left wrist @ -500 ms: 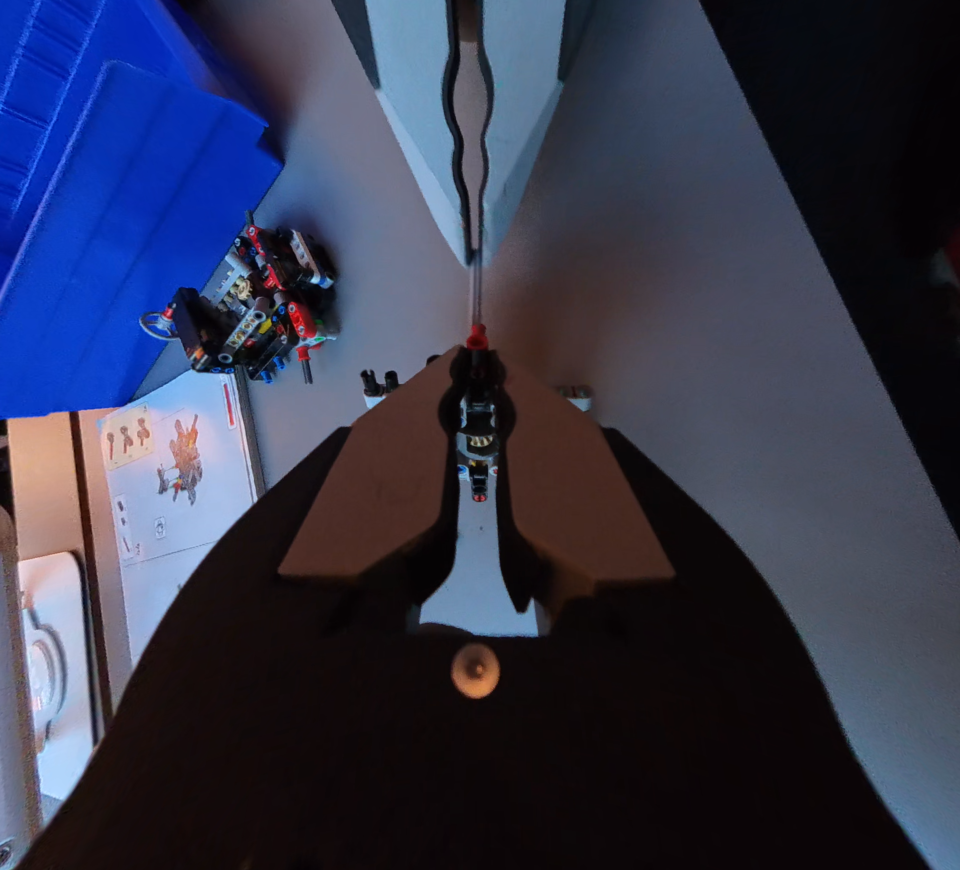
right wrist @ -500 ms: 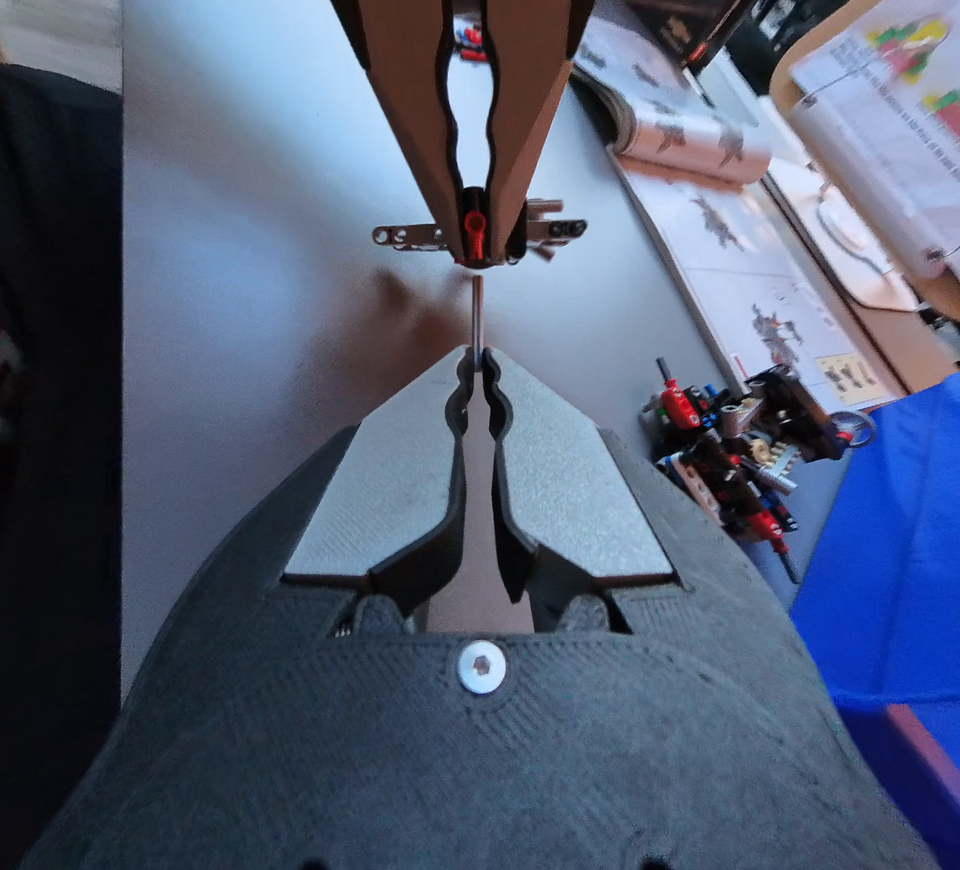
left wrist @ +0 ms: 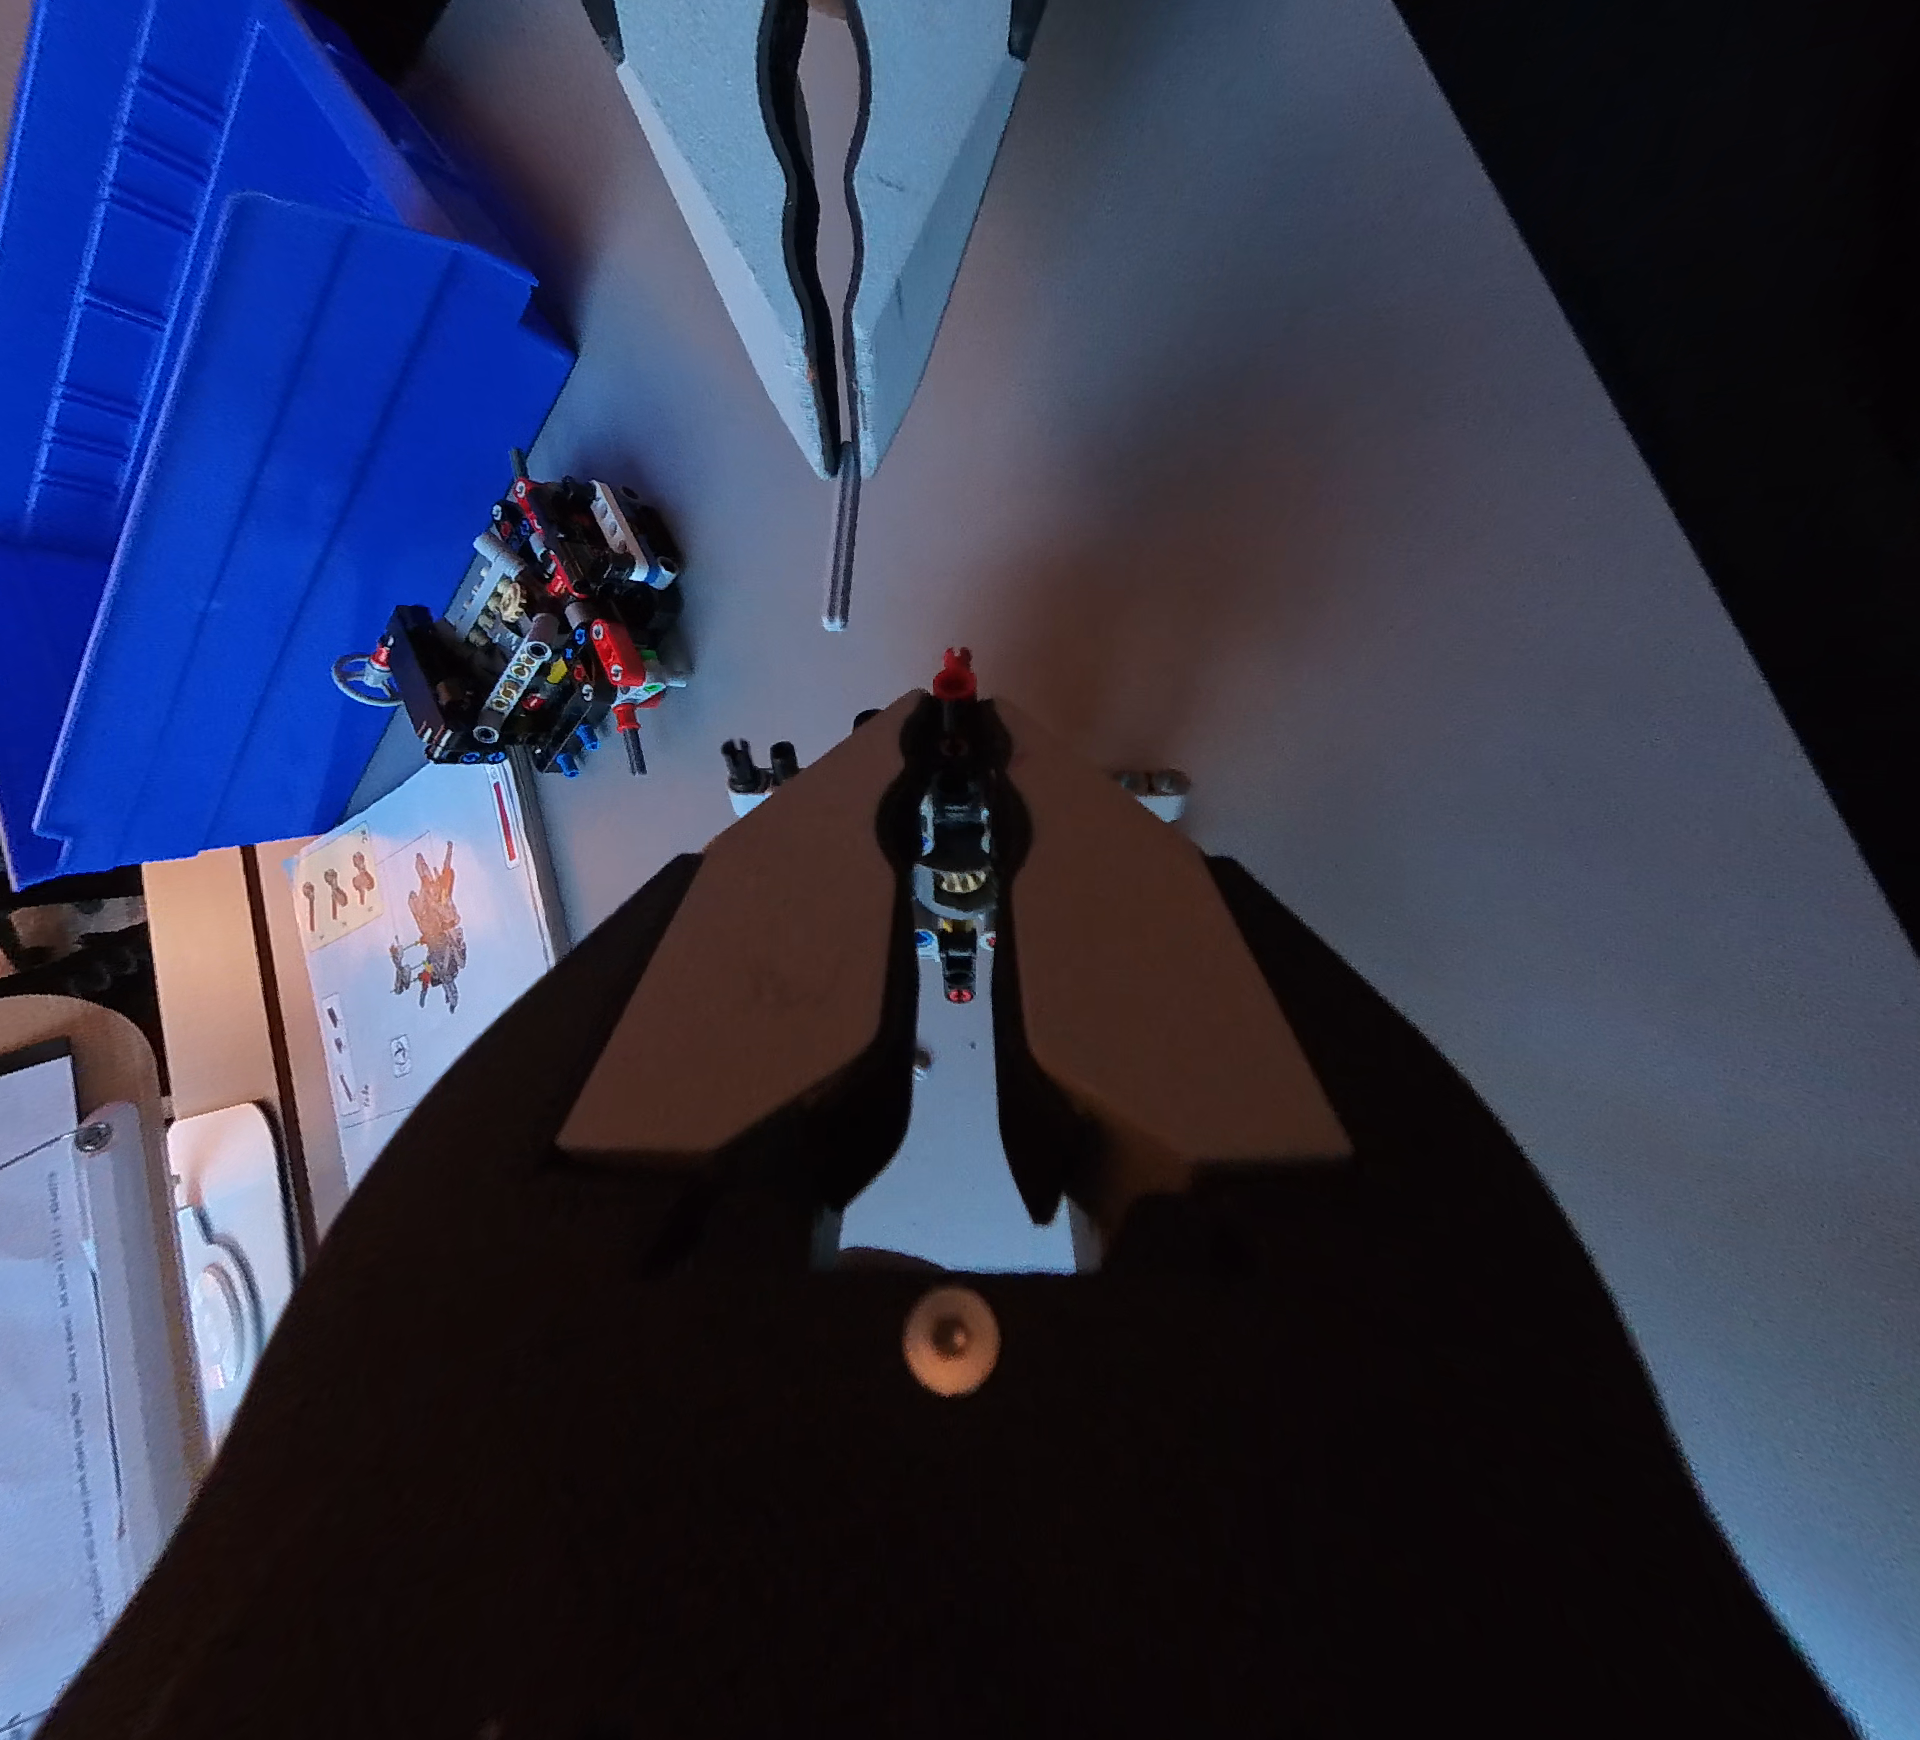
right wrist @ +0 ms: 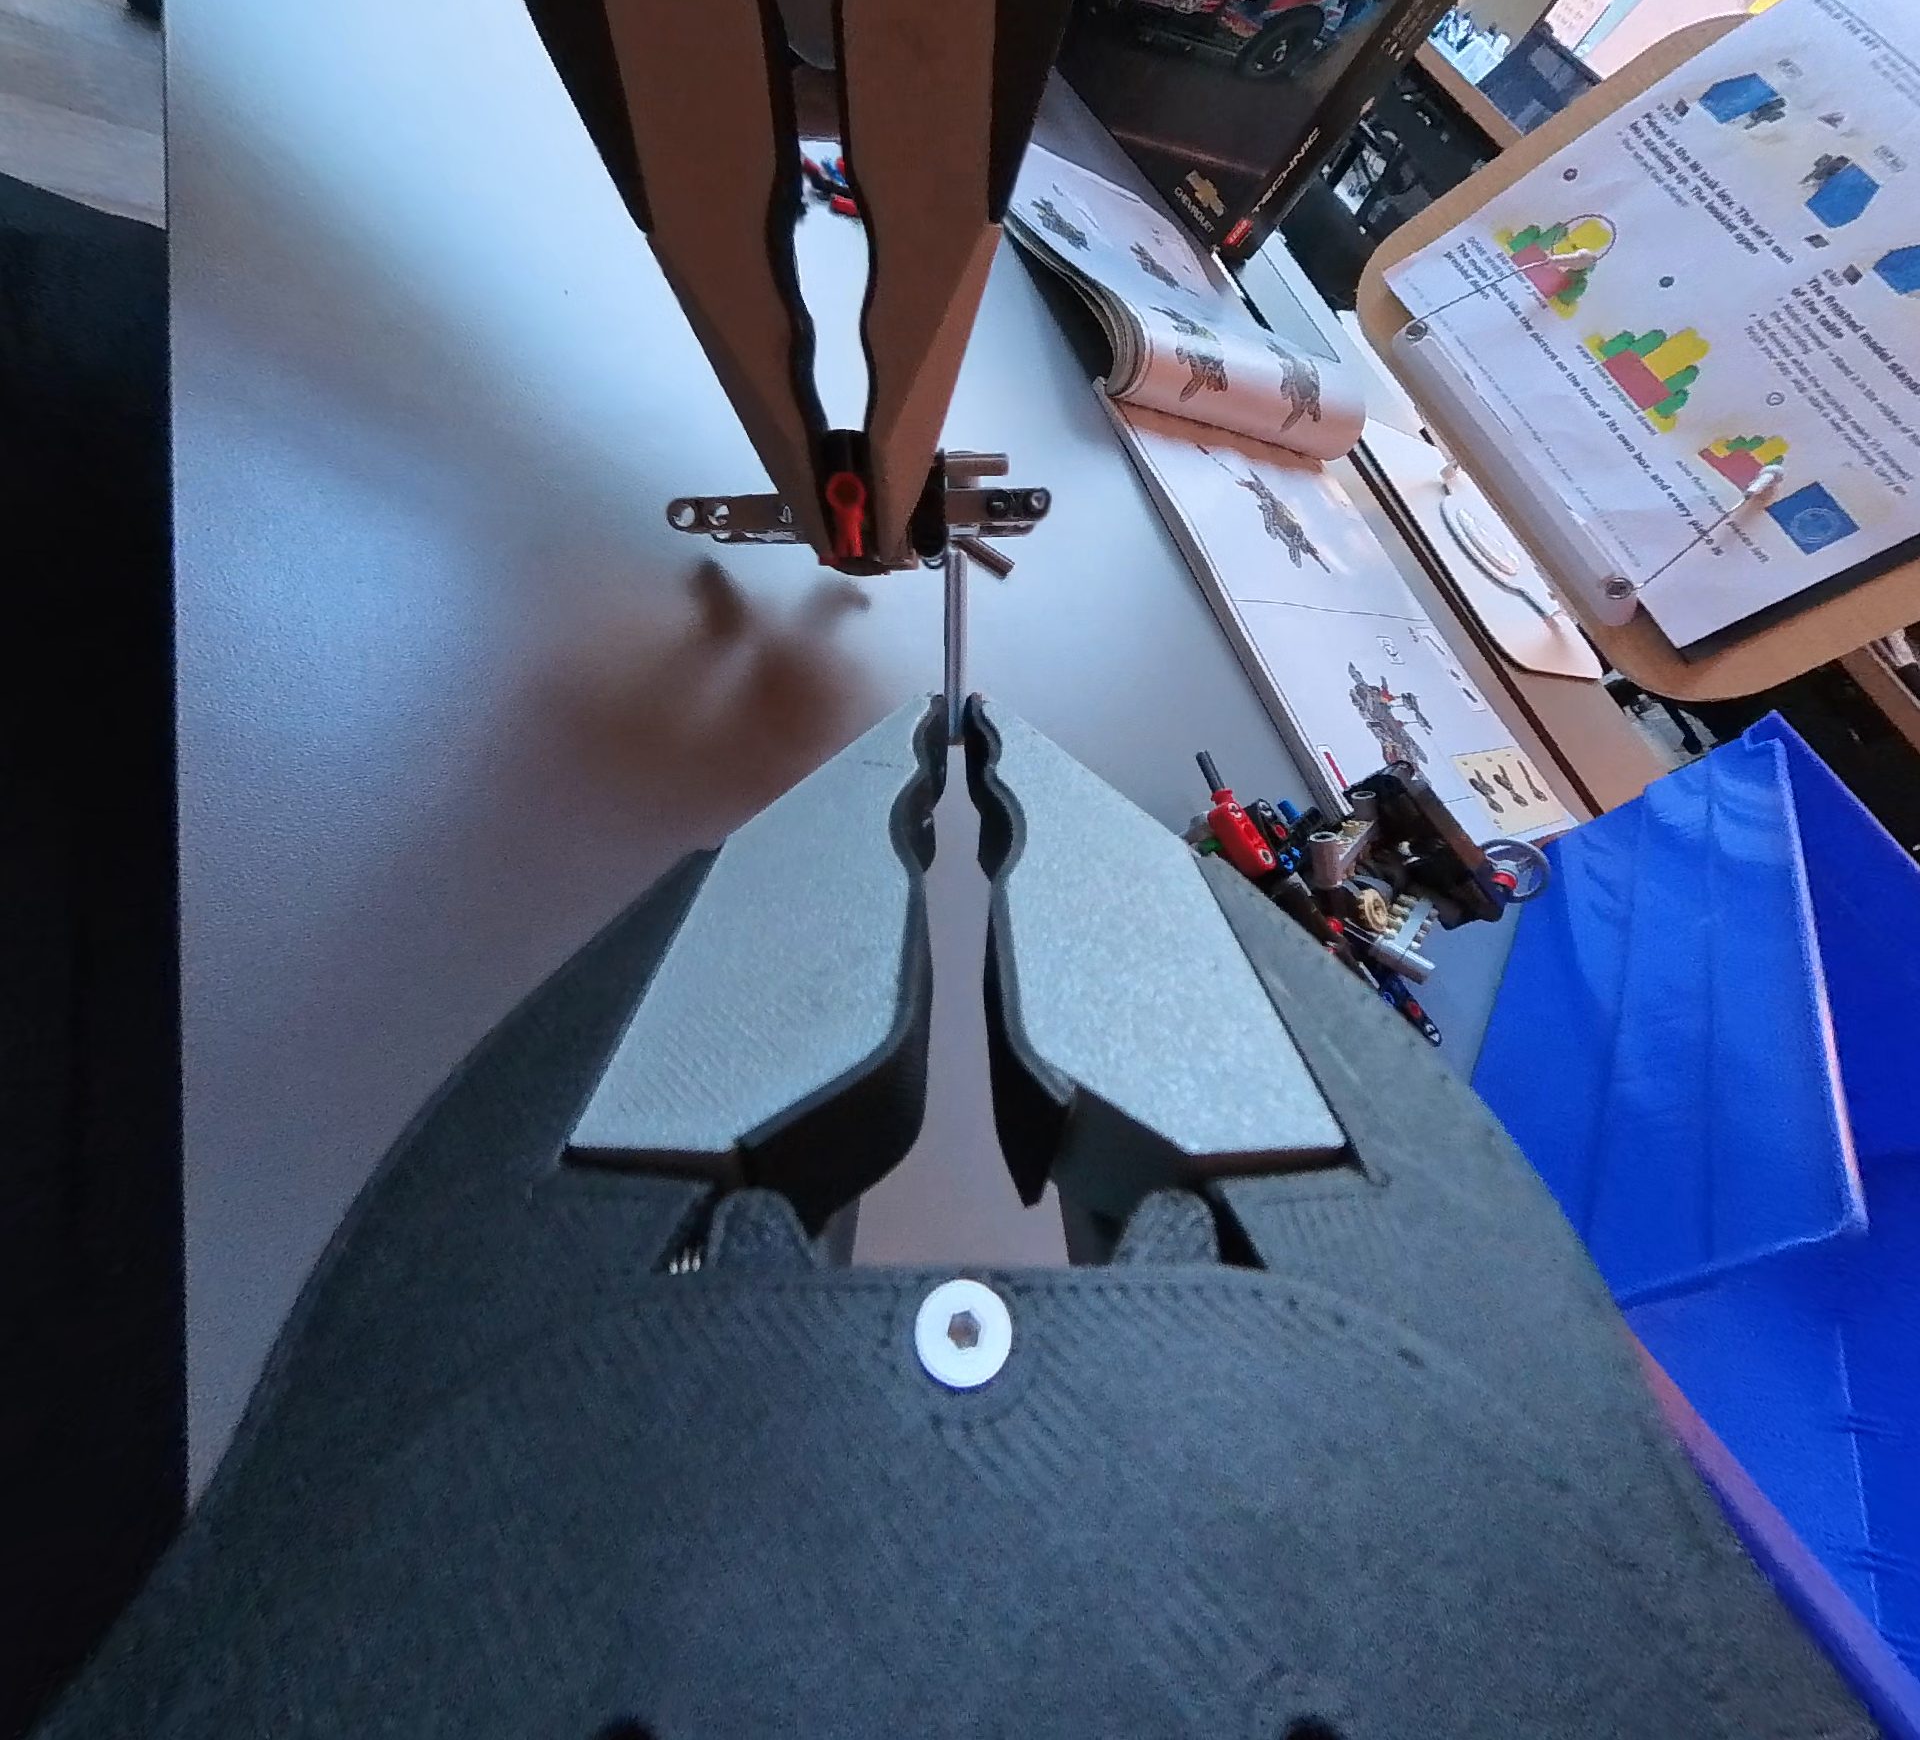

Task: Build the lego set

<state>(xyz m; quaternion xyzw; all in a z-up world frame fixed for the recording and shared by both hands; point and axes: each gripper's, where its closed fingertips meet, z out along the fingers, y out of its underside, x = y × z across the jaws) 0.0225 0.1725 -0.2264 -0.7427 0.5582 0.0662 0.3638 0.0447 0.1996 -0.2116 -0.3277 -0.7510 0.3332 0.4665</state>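
Grey table [right wrist: 416,340] lies open leftward; clutter, seemingly bins [right wrist: 1714,1067], crowds right edge.

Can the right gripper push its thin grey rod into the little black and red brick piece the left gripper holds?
Probably yes. The right gripper pinches the thin grey rod, whose tip already reaches the brick piece; nothing lies between.

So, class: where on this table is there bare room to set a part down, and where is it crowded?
Free: the grey table on the side away from the blue bin. Crowded: around the brick model, the open booklet and that bin.
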